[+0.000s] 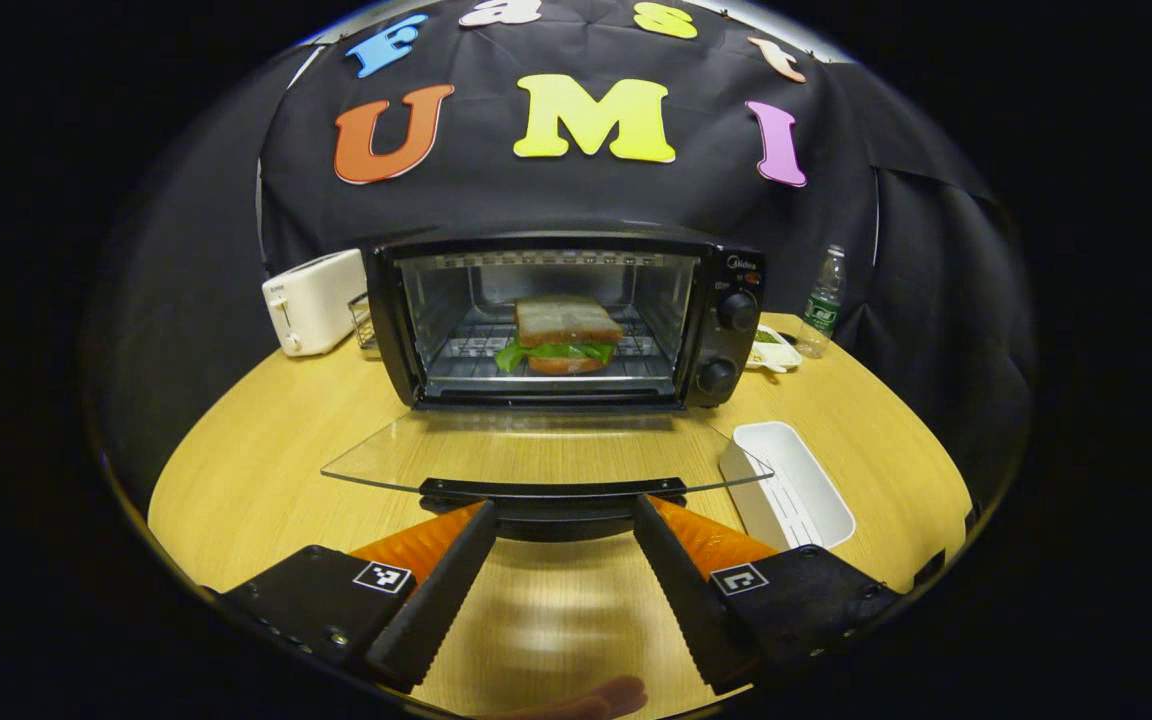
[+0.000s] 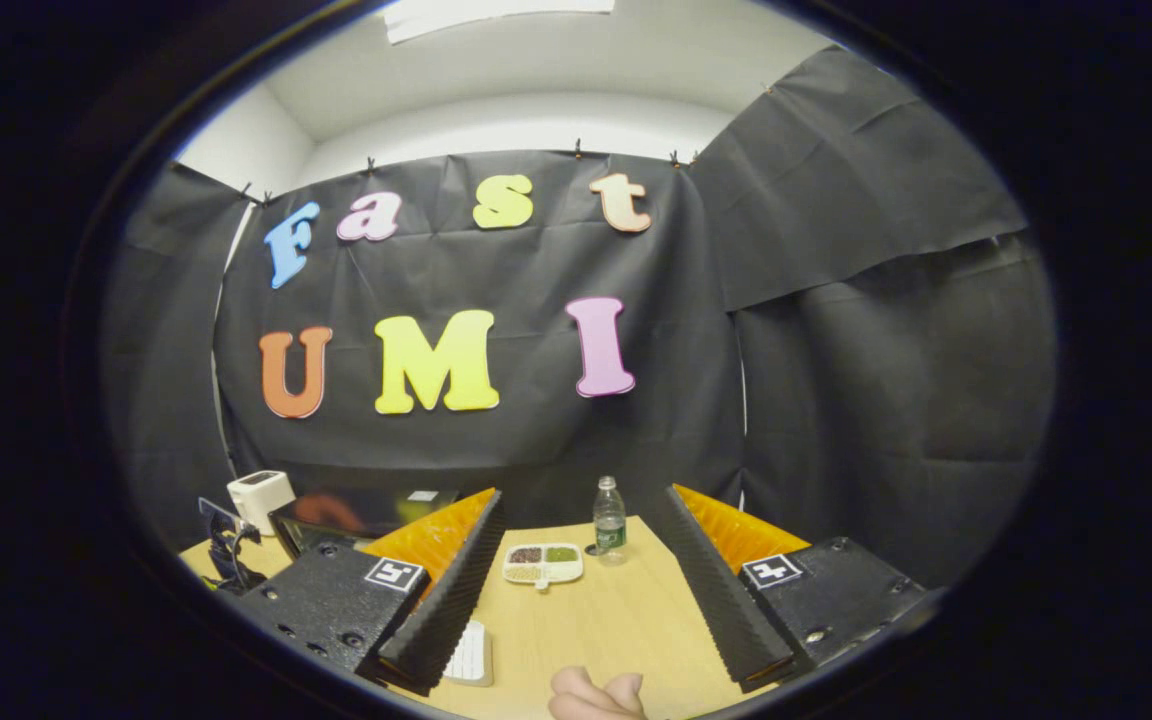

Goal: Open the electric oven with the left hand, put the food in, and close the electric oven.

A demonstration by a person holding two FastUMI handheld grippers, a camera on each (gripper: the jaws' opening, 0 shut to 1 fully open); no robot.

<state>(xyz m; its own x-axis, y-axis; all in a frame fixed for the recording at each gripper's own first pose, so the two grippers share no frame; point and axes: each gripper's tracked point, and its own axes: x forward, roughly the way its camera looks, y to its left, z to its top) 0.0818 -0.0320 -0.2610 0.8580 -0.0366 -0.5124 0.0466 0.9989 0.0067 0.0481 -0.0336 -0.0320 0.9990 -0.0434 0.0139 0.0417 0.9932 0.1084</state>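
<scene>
Oven (image 2: 356, 512) mostly hidden behind right gripper (image 2: 576, 590).

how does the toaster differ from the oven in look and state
The toaster is white and small; the oven is black and much larger. The oven's glass door lies open and flat with a sandwich on its rack; nothing shows in the toaster. Both stand side by side at the back of the wooden table.

Left tongs (image 1: 561, 520) spread wide, empty. Right tongs (image 2: 581, 540) spread wide, raised, empty.
</scene>
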